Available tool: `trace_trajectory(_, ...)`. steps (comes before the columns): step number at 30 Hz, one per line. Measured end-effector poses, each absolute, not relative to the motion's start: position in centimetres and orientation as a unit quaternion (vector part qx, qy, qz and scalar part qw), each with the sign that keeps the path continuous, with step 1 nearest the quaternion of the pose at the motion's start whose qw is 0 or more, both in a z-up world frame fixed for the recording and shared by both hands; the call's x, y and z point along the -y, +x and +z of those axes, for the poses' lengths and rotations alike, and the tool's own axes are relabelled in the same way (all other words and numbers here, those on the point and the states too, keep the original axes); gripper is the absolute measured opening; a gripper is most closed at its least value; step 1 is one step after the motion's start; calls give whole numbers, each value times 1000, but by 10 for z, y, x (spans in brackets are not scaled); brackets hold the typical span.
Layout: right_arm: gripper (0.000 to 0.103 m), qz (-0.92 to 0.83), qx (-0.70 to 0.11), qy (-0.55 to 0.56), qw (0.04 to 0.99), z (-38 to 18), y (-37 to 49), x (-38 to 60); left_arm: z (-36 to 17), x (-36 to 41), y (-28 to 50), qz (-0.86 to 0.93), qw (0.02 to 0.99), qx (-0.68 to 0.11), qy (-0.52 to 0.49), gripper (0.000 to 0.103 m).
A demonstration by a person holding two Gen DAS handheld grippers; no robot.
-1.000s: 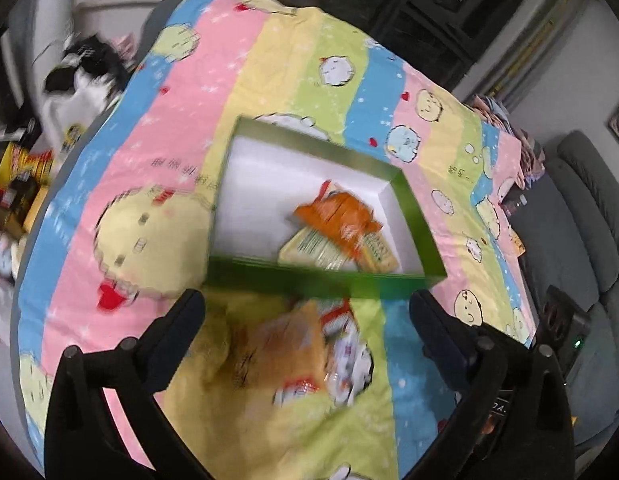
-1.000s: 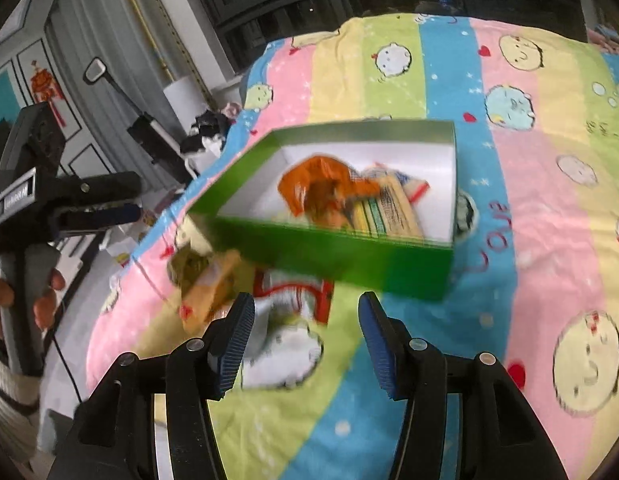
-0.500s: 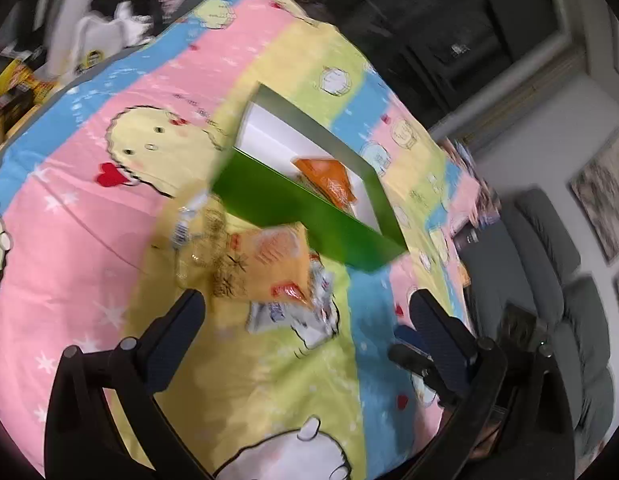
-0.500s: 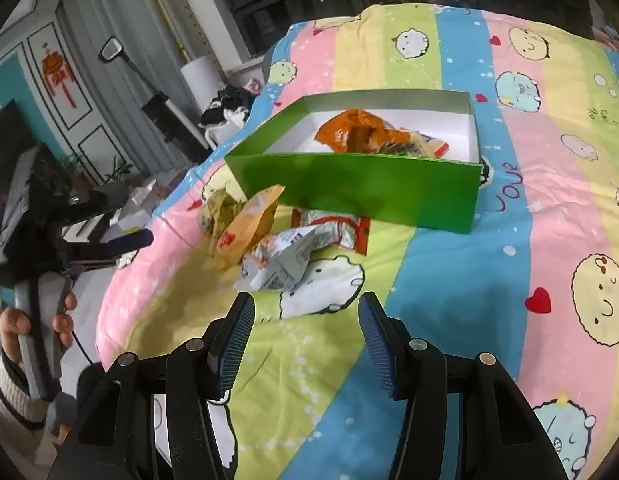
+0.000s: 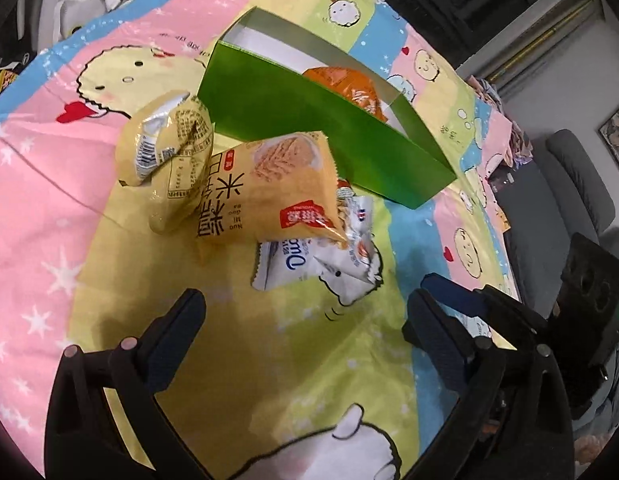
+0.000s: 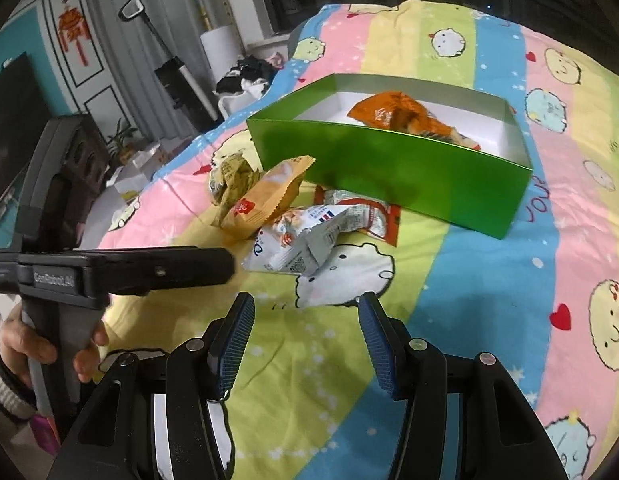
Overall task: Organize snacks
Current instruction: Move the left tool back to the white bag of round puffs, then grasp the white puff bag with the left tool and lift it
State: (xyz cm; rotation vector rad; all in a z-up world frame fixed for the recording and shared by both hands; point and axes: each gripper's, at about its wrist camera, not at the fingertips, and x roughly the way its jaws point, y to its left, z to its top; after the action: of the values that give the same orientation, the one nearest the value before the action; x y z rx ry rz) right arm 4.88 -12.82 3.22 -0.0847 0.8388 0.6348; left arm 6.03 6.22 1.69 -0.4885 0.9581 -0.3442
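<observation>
A green box (image 5: pixel 321 128) (image 6: pixel 393 178) lies on the striped cartoon blanket with an orange snack bag (image 5: pixel 349 84) (image 6: pixel 393 114) inside. In front of it lie loose packets: a crumpled pale-yellow bag (image 5: pixel 165 156) (image 6: pixel 231 178), an orange-yellow rice-cracker bag (image 5: pixel 269 188) (image 6: pixel 269 200), a white packet (image 5: pixel 309 260) (image 6: pixel 305 242) and a red-edged packet (image 6: pixel 379 216) partly under the box. My left gripper (image 5: pixel 305 320) stands open just short of the packets, nothing between its fingers. My right gripper (image 6: pixel 305 328) is also open and empty, near the white packet.
The blanket (image 6: pixel 489 280) covers a bed. In the right wrist view a hand (image 6: pixel 37 344) holds the left gripper's body at the left. A grey sofa (image 5: pixel 569 200) stands beyond the bed's right edge; clothes (image 6: pixel 249 76) and floor clutter lie at the far side.
Both grippers have drawn back and sunk lower, so the loose packets in front of the box now show fully. The left gripper's body has come closer in the right wrist view.
</observation>
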Motion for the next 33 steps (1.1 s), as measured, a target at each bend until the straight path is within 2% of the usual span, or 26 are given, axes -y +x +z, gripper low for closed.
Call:
trace_trajectory(9,55,322,-399,-53,857,21,66,105,6,-63,78,-173,833,-454,-266,95)
trace_trajectory(11,55,323,-399,-54,856,20,70,102,6,-63,81,-174,831,-454,-269,85)
trace_trajectory(13,55,326,-399,-51,855,19,76,100,4,-61,84,-180,829,-459,-265,81)
trace_trajectory(15,55,331,-401,-54,853,18,80,97,3,-60,89,-185,828,-460,-263,80)
trace_trajectory(17,55,338,-405,-56,848,16,85,93,3,-59,92,-196,823,-461,-268,74)
trace_trajectory(22,55,344,-396,-69,848,15,88,88,0,-54,97,-206,819,-466,-264,72)
trace_trajectory(25,44,344,-393,-77,849,15,88,87,-2,-54,101,-203,818,-467,-268,64)
trace_trajectory(27,36,337,-392,-83,852,14,89,88,-1,-55,102,-199,819,-465,-270,63)
trace_trajectory(33,32,330,-380,-81,861,15,82,95,5,-46,96,-206,824,-463,-254,61)
